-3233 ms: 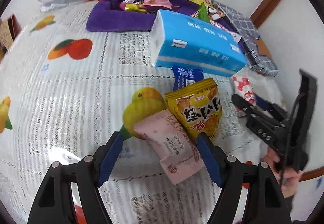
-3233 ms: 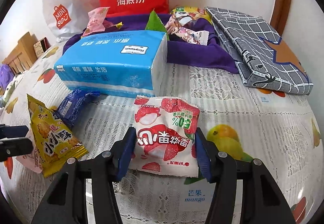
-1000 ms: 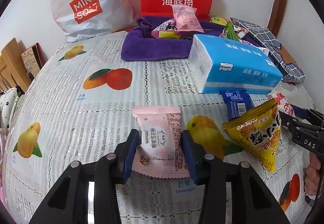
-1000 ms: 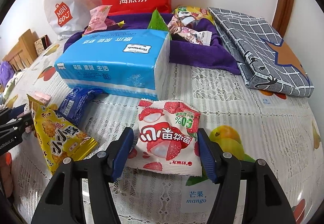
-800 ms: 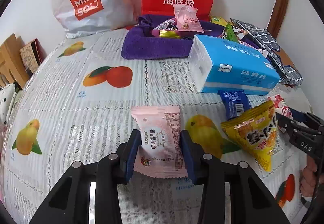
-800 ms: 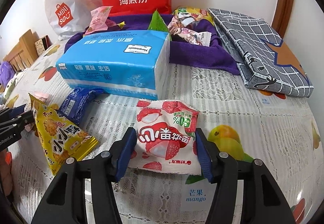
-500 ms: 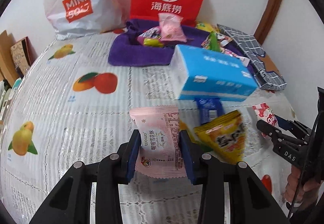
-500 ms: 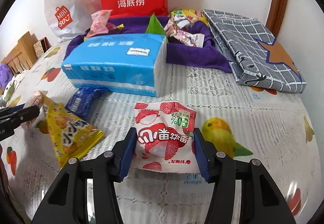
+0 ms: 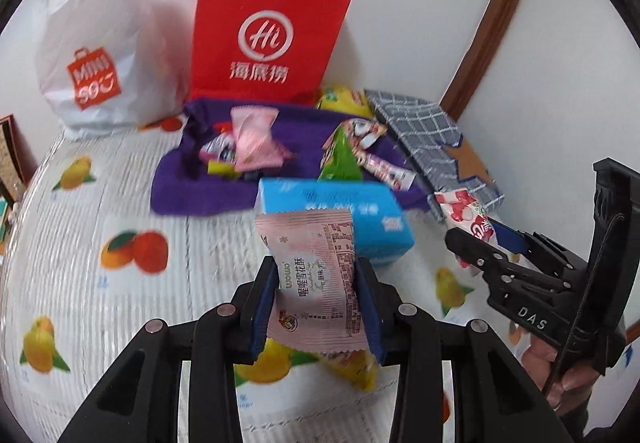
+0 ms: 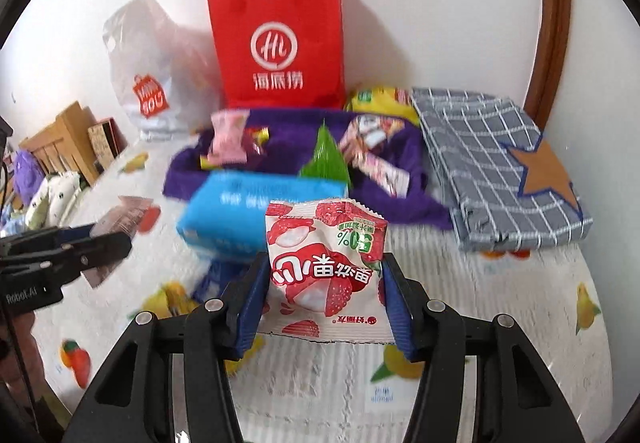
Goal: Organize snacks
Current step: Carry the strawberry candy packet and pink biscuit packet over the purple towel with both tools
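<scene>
My left gripper (image 9: 316, 283) is shut on a pink snack packet (image 9: 314, 275) and holds it well above the table. My right gripper (image 10: 322, 285) is shut on a red-and-white lychee snack bag (image 10: 324, 263), also lifted; it shows at the right of the left wrist view (image 9: 466, 219). A purple cloth basket (image 9: 176, 183) at the back holds several snacks, among them a pink packet (image 9: 254, 137) and a green one (image 9: 340, 159). A yellow snack bag (image 9: 352, 367) lies on the table under my left gripper.
A blue tissue pack (image 9: 372, 219) lies in front of the basket. A red paper bag (image 9: 264, 31) and a white plastic bag (image 9: 100, 55) stand against the wall. A folded grey checked cloth (image 10: 500, 163) lies at the right. A blue packet (image 10: 212, 279) lies on the fruit-print tablecloth (image 9: 80, 263).
Both grippers have risen off the table with their packets and moved toward the basket. The yellow bag now lies below my left gripper.
</scene>
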The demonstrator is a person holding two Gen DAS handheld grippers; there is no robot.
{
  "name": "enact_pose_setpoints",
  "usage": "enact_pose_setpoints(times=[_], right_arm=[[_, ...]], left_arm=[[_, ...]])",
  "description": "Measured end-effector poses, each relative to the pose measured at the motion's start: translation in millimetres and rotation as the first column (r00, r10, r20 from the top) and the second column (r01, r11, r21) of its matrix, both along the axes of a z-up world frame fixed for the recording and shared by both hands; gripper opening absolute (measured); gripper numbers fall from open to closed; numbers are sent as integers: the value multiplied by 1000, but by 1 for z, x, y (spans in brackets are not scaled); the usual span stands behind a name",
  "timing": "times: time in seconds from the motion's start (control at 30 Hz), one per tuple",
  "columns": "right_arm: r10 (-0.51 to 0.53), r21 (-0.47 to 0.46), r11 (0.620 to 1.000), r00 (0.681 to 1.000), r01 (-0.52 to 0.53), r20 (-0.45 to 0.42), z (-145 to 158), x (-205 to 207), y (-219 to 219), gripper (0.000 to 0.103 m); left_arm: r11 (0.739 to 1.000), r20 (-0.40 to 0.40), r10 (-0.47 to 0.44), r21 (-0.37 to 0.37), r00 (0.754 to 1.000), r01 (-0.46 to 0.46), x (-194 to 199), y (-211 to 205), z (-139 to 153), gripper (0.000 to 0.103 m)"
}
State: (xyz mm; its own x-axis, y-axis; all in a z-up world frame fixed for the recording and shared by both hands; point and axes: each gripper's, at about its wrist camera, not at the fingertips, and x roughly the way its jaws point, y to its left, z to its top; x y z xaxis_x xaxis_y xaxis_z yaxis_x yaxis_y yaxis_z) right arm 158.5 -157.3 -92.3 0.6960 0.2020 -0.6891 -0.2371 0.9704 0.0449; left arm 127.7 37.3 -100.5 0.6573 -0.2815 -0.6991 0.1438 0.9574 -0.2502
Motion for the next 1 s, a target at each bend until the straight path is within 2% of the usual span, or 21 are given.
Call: enact_pose_setpoints(times=[0.13, 0.23, 0.47, 0.7, 0.8, 1.0], right_arm=[[-18, -10, 1000, 999, 19, 28, 18, 15, 2, 54], [-27, 1, 1000, 999, 27, 32, 27, 28, 2, 54], [-35, -16, 999, 997, 36, 63, 49, 67, 8, 54], [-26, 33, 999, 997, 24, 68, 66, 115, 16, 54], [-27, 29, 999, 996, 25, 84, 71, 136, 19, 54], [-49, 20, 999, 995, 48, 88, 69, 173, 14, 54]], left_arm=[[1000, 32, 4, 26, 999, -5, 13, -1, 21, 37], [1000, 46, 4, 18, 999, -5, 26, 3, 36, 37], [999, 76, 27, 38, 997, -30, 59, 11, 60, 37], [999, 67, 48, -8, 997, -48, 106, 28, 67, 37], [998, 72, 69, -2, 995, -69, 125, 42, 69, 37], [992, 34, 123, -5, 992, -123, 167, 63, 57, 37]])
